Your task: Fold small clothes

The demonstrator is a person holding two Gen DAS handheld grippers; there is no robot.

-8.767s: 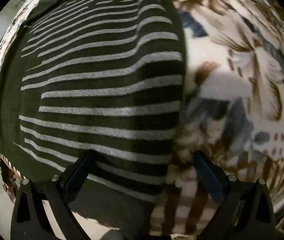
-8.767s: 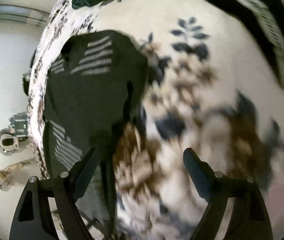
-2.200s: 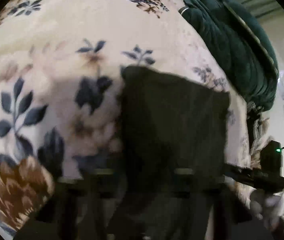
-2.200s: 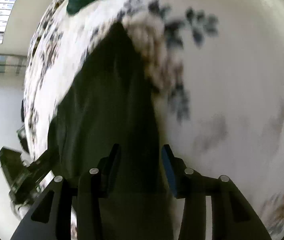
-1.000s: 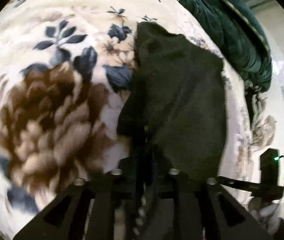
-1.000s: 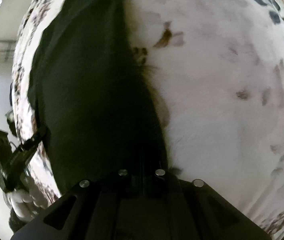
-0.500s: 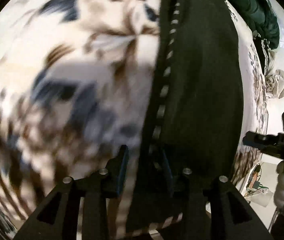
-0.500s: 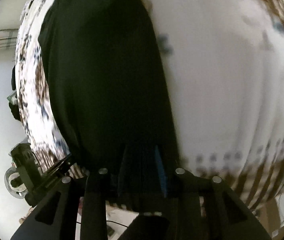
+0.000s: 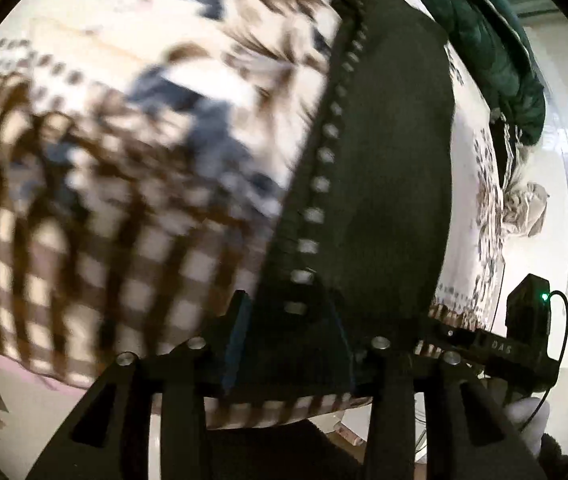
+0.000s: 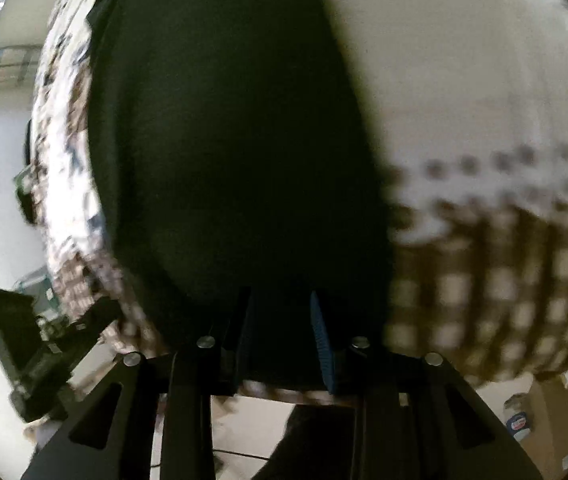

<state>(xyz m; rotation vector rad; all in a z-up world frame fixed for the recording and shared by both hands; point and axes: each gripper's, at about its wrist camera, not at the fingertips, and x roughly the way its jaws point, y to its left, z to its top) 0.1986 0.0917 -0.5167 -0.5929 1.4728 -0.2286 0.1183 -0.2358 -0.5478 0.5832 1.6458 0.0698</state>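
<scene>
A dark, nearly black knit garment (image 9: 383, 184) lies folded into a long narrow panel on a cream floral blanket with a brown checked border (image 9: 96, 208), its near end at that border. The left gripper (image 9: 289, 344) has its jaws parted around the garment's near edge, where a line of pale stripe ends shows; the right gripper (image 10: 280, 336) likewise stands parted over the same hem, gripping nothing firmly as far as can be seen. The lengthwise folds look done; a crosswise fold appears to remain. A dark green quilted cover (image 9: 483, 44) is bunched beyond the garment.
</scene>
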